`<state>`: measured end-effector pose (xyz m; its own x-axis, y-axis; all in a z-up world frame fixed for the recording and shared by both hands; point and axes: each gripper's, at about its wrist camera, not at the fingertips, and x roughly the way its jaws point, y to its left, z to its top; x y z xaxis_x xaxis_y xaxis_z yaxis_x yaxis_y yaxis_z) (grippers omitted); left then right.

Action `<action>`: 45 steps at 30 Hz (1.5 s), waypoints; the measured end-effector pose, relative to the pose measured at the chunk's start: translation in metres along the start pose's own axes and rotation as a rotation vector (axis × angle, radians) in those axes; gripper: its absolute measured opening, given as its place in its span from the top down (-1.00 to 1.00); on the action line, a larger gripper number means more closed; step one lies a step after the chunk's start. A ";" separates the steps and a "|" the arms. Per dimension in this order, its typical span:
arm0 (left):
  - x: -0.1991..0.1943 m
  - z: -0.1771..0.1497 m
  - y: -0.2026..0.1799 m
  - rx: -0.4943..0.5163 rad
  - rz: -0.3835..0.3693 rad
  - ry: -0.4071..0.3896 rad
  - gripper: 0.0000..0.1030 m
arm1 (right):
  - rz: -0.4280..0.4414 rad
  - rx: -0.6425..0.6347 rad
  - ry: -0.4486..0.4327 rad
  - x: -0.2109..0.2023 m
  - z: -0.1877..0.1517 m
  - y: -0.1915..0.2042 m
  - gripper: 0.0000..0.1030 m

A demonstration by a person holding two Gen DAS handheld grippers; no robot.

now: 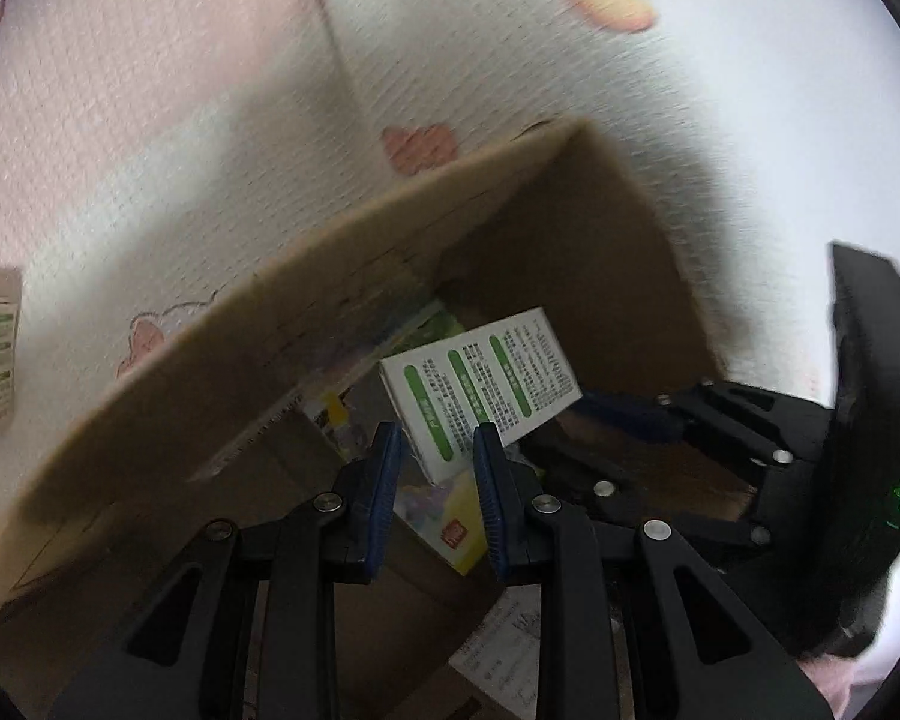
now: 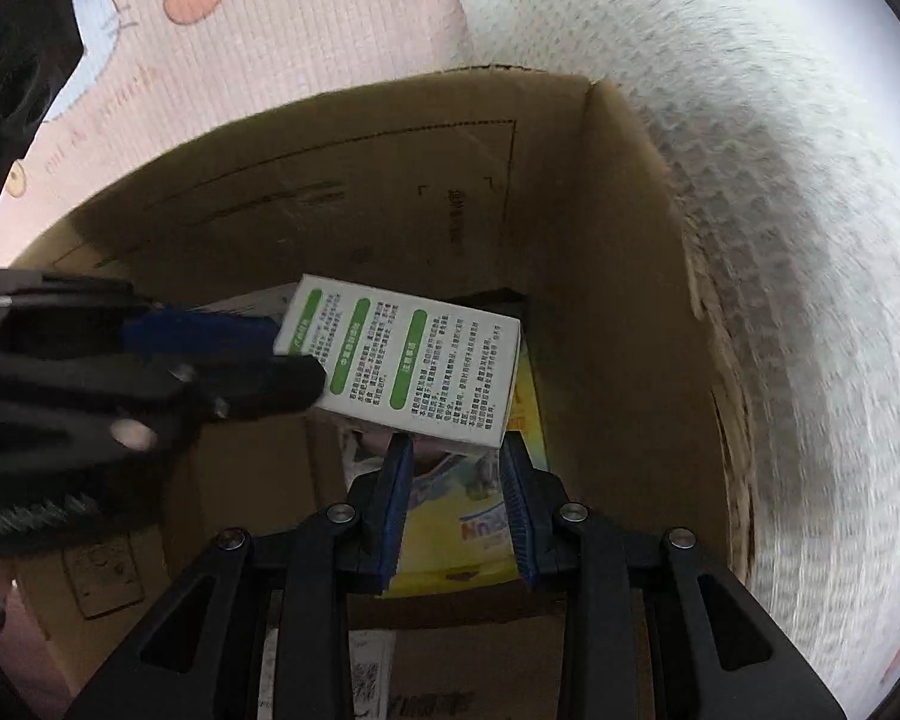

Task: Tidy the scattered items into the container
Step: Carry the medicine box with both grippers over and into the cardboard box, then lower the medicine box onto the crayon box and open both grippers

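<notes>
Both tools reach into the open cardboard box (image 2: 618, 276) from above, its walls close around them. The white-and-green carton (image 2: 408, 360) fills the space ahead of the right tool (image 2: 456, 450), with the left tool (image 2: 270, 360) crossing just beside it. Below lies a yellow packet (image 2: 468, 534), covering the floor.

A home floor: a pastel cartoon-printed play mat (image 2: 258, 48) under a cardboard box (image 2: 618, 276).

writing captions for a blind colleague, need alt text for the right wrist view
Both grippers hold a white box with green labels over an open cardboard box: the right gripper by its near edge, the left gripper from the left. A yellow packet lies inside; a patterned mat surrounds it.
</notes>
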<state>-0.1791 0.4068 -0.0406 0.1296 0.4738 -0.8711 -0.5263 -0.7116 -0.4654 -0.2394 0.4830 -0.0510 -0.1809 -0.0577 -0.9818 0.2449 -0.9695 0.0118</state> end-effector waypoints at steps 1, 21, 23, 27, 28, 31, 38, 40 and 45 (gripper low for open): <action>0.007 0.001 0.002 -0.010 0.022 0.008 0.47 | 0.007 -0.002 0.013 0.004 0.003 -0.001 0.48; 0.040 -0.005 0.016 -0.089 0.024 0.035 0.36 | -0.039 -0.026 0.199 0.036 0.005 0.008 0.48; 0.042 -0.004 0.015 -0.081 0.061 0.019 0.36 | -0.034 -0.026 0.211 0.043 0.005 0.009 0.48; 0.041 -0.005 0.018 -0.111 0.052 -0.010 0.36 | 0.001 0.000 0.246 0.055 0.009 0.004 0.48; 0.040 -0.007 0.019 -0.124 0.068 -0.016 0.36 | 0.002 0.002 0.252 0.056 0.009 0.004 0.48; 0.034 -0.017 0.026 -0.173 0.152 -0.055 0.36 | 0.038 0.030 0.256 0.055 0.012 -0.001 0.48; 0.028 -0.029 0.031 -0.274 0.098 -0.102 0.36 | -0.039 0.006 0.310 0.065 0.020 0.002 0.48; 0.026 -0.032 0.031 -0.312 0.111 -0.124 0.35 | -0.085 -0.052 0.304 0.067 0.026 0.010 0.48; 0.029 -0.029 0.047 -0.417 0.150 -0.134 0.31 | -0.056 -0.028 0.271 0.070 0.042 0.010 0.48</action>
<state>-0.1757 0.3722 -0.0921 -0.0466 0.3927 -0.9185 -0.1442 -0.9125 -0.3828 -0.2897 0.4597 -0.1115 0.0656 0.0653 -0.9957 0.2684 -0.9622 -0.0454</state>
